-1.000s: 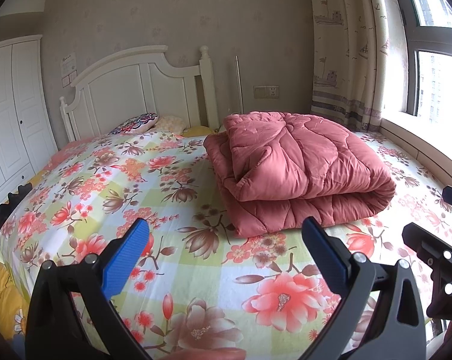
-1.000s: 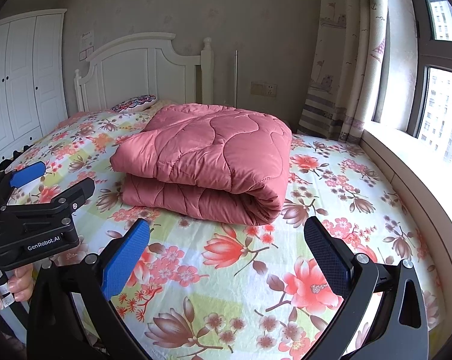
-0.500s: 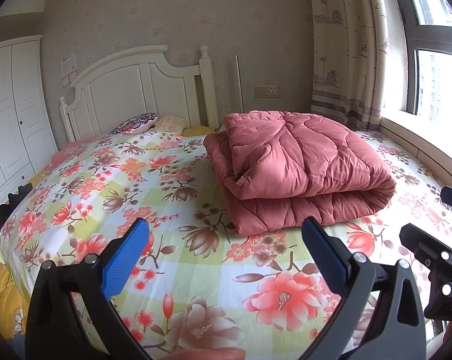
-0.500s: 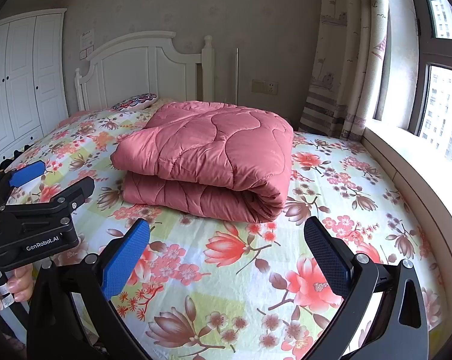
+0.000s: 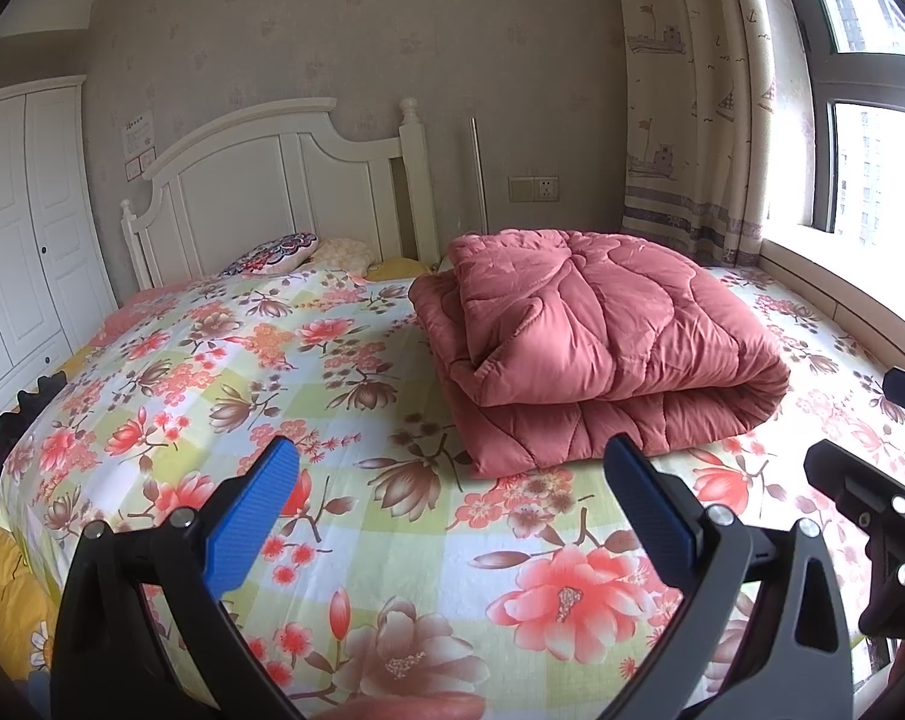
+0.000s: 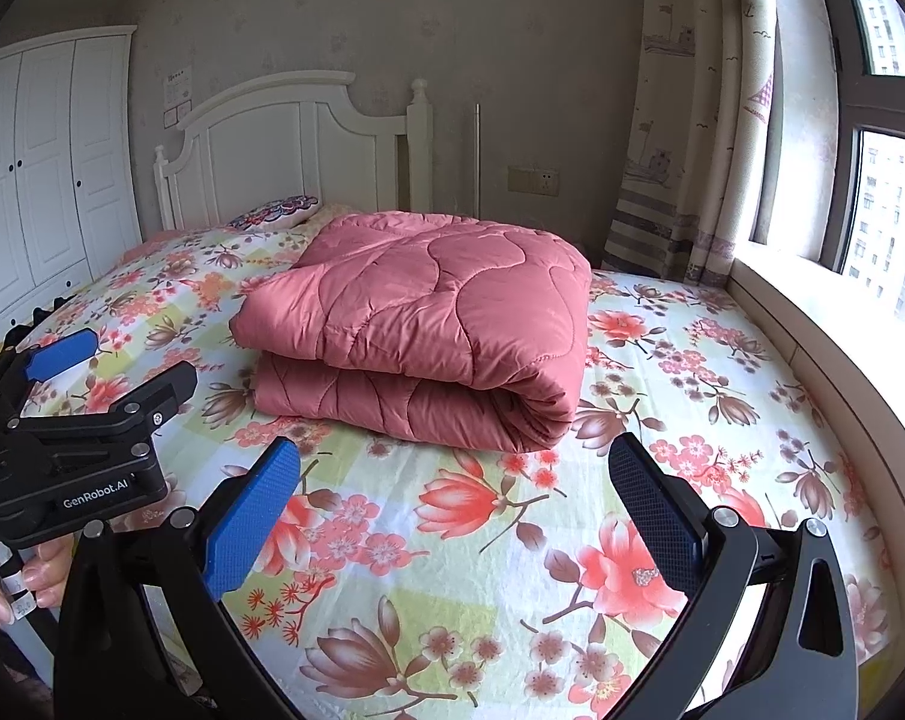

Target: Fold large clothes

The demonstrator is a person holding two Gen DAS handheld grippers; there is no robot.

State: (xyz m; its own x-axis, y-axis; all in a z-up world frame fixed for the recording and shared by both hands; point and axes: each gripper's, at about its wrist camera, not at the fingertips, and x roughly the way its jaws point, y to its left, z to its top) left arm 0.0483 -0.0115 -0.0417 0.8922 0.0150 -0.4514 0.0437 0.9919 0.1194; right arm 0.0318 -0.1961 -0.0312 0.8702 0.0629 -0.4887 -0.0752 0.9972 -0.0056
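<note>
The left gripper (image 5: 449, 501) is wide open and holds nothing. Its blue pads (image 5: 251, 516) hang over the near end of the bed (image 5: 356, 540). The right gripper (image 6: 452, 501) is wide open too, and it is empty as well. The two tools sit side by side, close but not touching. From the right one you can see the left tool at the left edge, with a hand (image 6: 8, 582) under it.

Under both tools is the flower sheet, flat and smooth.

A bit farther up the bed lies the pink quilt (image 5: 590, 336). It is folded into a thick, puffy pile. No tool touches it. It is in front of both tools, with a strip of sheet in between. From the left tool it sits a little to the right. From the right tool it sits a little to the left. Its round, folded edge faces the window (image 6: 884, 210) side.

Behind the quilt is a small pillow (image 5: 272, 252), then the white headboard (image 5: 272, 192). A white wardrobe (image 5: 20, 228) stands far left. A curtain (image 5: 692, 96) hangs by the window.
</note>
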